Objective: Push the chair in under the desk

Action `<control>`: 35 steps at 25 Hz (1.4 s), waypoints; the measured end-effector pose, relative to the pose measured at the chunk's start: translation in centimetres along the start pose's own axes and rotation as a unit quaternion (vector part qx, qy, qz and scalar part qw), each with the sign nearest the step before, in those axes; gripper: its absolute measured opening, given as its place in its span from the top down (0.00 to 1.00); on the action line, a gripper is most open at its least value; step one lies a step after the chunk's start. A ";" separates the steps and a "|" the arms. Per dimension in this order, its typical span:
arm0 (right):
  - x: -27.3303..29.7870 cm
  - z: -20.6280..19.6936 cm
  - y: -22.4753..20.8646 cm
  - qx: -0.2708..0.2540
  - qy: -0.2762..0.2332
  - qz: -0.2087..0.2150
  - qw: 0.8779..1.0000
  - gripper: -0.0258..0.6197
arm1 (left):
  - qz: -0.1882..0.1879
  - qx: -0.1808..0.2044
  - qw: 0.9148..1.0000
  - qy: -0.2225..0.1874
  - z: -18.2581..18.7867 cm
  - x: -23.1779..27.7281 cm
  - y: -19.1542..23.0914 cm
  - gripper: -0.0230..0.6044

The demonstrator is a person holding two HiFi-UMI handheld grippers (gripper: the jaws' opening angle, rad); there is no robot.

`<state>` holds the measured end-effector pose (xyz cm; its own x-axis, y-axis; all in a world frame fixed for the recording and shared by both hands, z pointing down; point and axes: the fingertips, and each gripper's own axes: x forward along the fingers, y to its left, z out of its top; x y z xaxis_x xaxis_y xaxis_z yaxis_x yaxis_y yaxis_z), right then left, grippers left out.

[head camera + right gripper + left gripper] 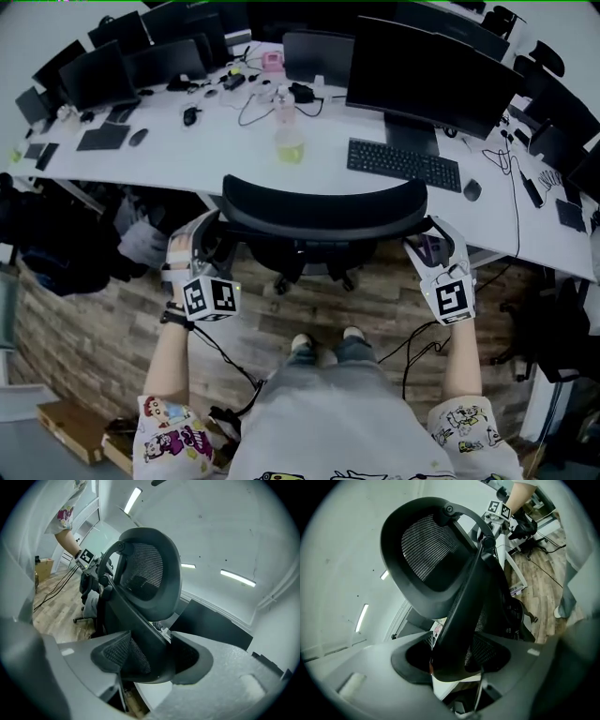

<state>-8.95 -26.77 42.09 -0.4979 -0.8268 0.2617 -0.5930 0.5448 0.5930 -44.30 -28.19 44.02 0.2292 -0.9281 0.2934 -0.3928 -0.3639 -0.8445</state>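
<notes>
A black mesh-backed office chair [323, 208] stands at the white desk [225, 141], with its backrest just in front of the desk's near edge. My left gripper [202, 246] is at the backrest's left edge and my right gripper [427, 248] at its right edge. In the left gripper view the backrest's rim [461, 616] runs between the jaws of the left gripper [457, 660], which close on it. In the right gripper view the rim and mesh [131, 620] fill the gap of the right gripper [145, 660] in the same way. The chair's seat is hidden.
On the desk are several monitors [427, 70], a keyboard [403, 164], a mouse [472, 189] and a bottle [288, 127]. The person's feet [323, 345] stand on the wooden floor behind the chair. Cables trail on the floor, and cardboard boxes [70, 427] lie at lower left.
</notes>
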 end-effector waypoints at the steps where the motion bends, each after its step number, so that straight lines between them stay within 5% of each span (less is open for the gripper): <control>1: 0.3 0.2 0.1 0.006 -0.005 -0.004 1.000 0.56 | -0.002 0.002 1.000 -0.003 -0.3 0.3 0.3 0.55; 35: 3.9 3.2 2.3 0.033 0.034 -0.064 0.997 0.56 | 0.005 0.018 1.000 -0.013 -4.6 6.5 5.0 0.56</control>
<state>-14.31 -28.34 42.00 -0.3728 -0.8968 0.2382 -0.6903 0.4396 0.5746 -48.93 -36.43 43.75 0.2484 -0.9294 0.2729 -0.3630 -0.3505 -0.8633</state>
